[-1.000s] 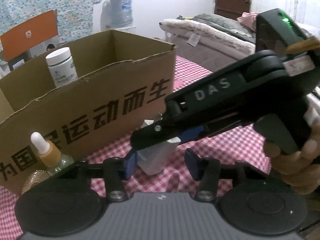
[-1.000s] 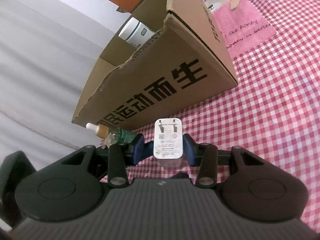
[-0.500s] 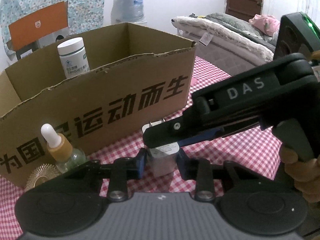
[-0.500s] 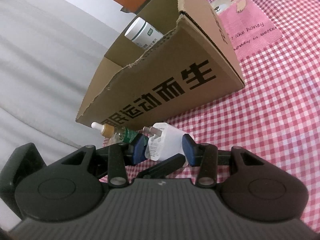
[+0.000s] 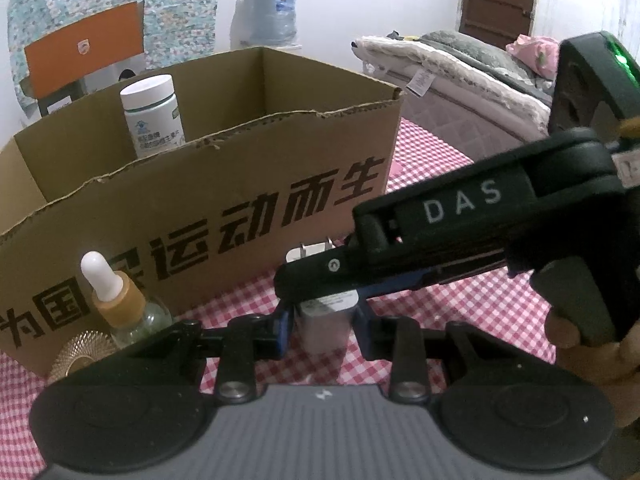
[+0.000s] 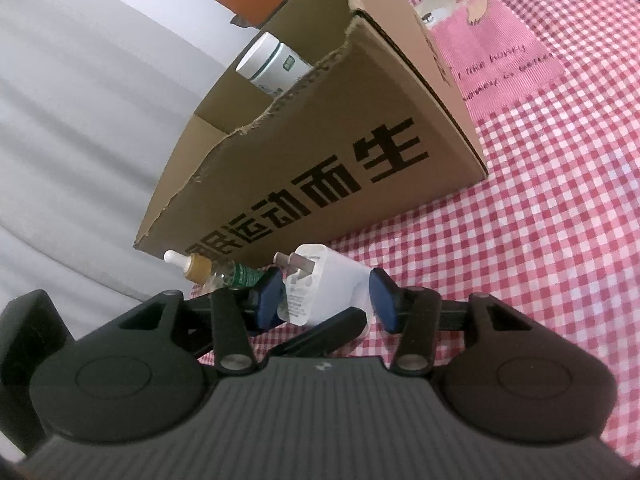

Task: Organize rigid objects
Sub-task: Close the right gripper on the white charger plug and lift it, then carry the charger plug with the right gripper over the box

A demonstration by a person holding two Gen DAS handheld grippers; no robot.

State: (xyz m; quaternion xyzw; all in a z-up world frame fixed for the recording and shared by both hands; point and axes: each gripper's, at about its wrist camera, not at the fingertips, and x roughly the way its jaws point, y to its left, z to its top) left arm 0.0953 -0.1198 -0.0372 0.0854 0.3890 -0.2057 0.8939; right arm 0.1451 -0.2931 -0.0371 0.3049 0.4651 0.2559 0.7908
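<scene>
A white plug adapter (image 5: 326, 322) stands between the fingers of my left gripper (image 5: 323, 320), which is shut on it. My right gripper (image 6: 326, 300) is open around the same adapter (image 6: 320, 288), its pads apart from it; its arm (image 5: 460, 232) crosses the left wrist view from the right. A brown cardboard box (image 5: 208, 216) with black characters stands just behind, open at the top, with a white pill bottle (image 5: 152, 114) inside. A dropper bottle (image 5: 120, 304) stands in front of the box at the left.
A gold ribbed disc (image 5: 78, 354) lies by the dropper bottle. The surface is a red-and-white checked cloth (image 6: 540, 220) with a pink printed patch (image 6: 492, 64). A bed (image 5: 460, 68) and a water jug (image 5: 272, 20) are in the background.
My left gripper has closed on the adapter. My right gripper, which held it a second ago, has opened, and the adapter has tilted between its fingers.
</scene>
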